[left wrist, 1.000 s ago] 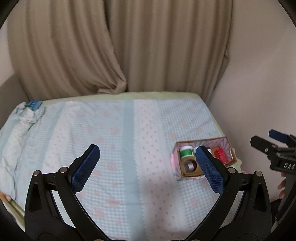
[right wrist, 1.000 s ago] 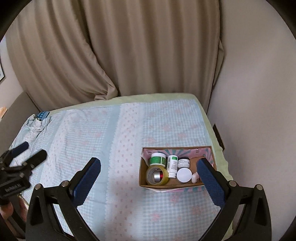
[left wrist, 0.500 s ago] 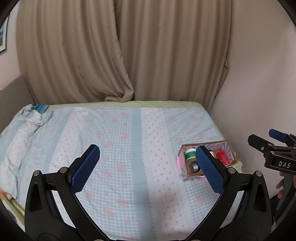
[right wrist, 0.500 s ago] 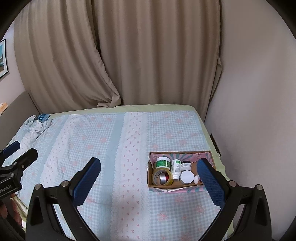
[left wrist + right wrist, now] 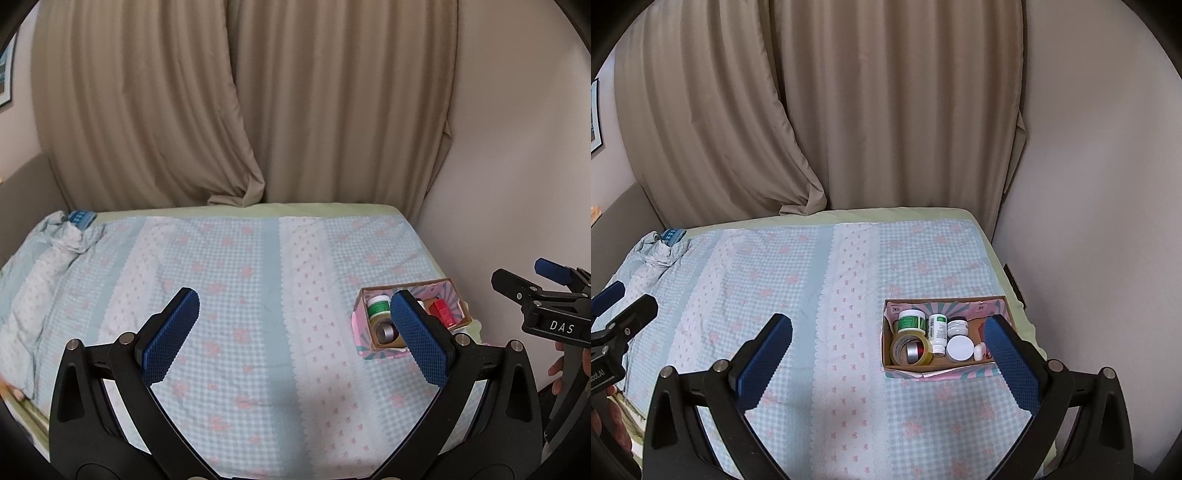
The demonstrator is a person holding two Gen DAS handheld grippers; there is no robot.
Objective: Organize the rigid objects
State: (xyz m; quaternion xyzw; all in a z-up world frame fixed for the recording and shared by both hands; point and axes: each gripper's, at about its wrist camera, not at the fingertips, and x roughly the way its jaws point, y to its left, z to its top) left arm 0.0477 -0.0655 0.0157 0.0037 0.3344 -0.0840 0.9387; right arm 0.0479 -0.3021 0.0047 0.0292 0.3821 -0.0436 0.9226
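Cardboard box (image 5: 945,363) sits on the bed (image 5: 820,280) near its right edge, close to the wall. Long axis runs left–right across the right wrist view. Inside, packed touching one another: green-labelled jar (image 5: 911,320), white bottle (image 5: 937,330) lying with its cap toward the camera, small dark-capped jar (image 5: 957,325), white-lidded jar (image 5: 959,348), tape roll (image 5: 911,350) with a grey roll nested in it, small white piece (image 5: 979,350). A red item (image 5: 443,314) shows in the left wrist view only.

Key relation — the box lies ahead and to the right of the right gripper (image 5: 886,358), with one blue pad overlapping its right end in view. For the left gripper (image 5: 295,332) it sits farther off to the right. Right hand judged nearer.

Both grippers spread wide, nothing held.

Writing: "DAS" reads on the right gripper's body as seen from the left wrist camera. Jar and bottle labels too small to read.

Rest of the bed bare apart from bunched cloth (image 5: 659,251) at the far left corner; the task looks near complete.
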